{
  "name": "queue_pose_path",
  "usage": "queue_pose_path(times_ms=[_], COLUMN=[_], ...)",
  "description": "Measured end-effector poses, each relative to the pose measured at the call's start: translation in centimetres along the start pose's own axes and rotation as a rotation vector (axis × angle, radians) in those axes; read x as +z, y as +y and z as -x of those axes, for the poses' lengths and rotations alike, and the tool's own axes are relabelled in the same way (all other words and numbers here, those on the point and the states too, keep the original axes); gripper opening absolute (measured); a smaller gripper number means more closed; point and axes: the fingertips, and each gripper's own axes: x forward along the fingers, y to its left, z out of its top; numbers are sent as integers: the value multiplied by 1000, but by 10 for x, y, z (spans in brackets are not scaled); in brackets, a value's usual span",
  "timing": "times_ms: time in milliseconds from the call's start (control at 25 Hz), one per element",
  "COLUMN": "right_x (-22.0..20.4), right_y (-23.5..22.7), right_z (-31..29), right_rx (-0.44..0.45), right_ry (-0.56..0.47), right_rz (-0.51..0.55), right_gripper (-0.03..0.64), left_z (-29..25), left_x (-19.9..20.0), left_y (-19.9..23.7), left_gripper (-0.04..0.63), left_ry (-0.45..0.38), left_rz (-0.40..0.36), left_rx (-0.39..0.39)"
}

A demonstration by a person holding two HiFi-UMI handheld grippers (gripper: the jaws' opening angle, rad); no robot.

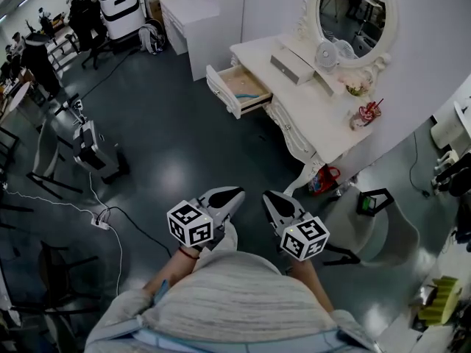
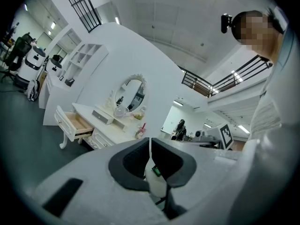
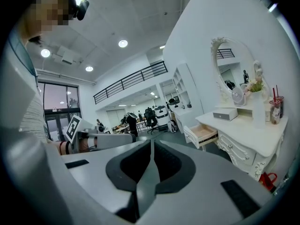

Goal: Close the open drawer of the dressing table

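A white dressing table (image 1: 335, 134) with an oval mirror (image 1: 353, 13) stands against the wall at the upper right of the head view. Its left drawer (image 1: 234, 88) is pulled out, showing a wooden inside. The same drawer (image 2: 72, 124) appears at the left of the left gripper view, and the drawer (image 3: 201, 135) at the right of the right gripper view. My left gripper (image 1: 237, 195) and right gripper (image 1: 269, 197) hang side by side close to my body, far from the table. Both are shut with nothing between the jaws.
A white cabinet (image 1: 195, 31) stands left of the table. A small white box (image 1: 293, 66), a fan (image 1: 325, 52) and a red cup (image 1: 366, 114) sit on the tabletop. A red bag (image 1: 326, 179) lies by the table leg. A wheeled robot base (image 1: 92, 149) and cables (image 1: 103, 215) are on the dark floor at left.
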Motion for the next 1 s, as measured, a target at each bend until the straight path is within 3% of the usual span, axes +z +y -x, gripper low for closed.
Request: queue_pose_path(times_ms=[440, 1000], right_x=[52, 84], right_y=[-72, -125], right_z=[-114, -211], right_rx=[-39, -90], right_ry=[-14, 3], right_rz=[-25, -30], right_gripper=[11, 11], left_z=[-57, -100], left_x=[75, 123], left_y=[121, 219], left_gripper=[25, 25], left_ry=[0, 14], left_rz=[-11, -14], left_rx=[-33, -89])
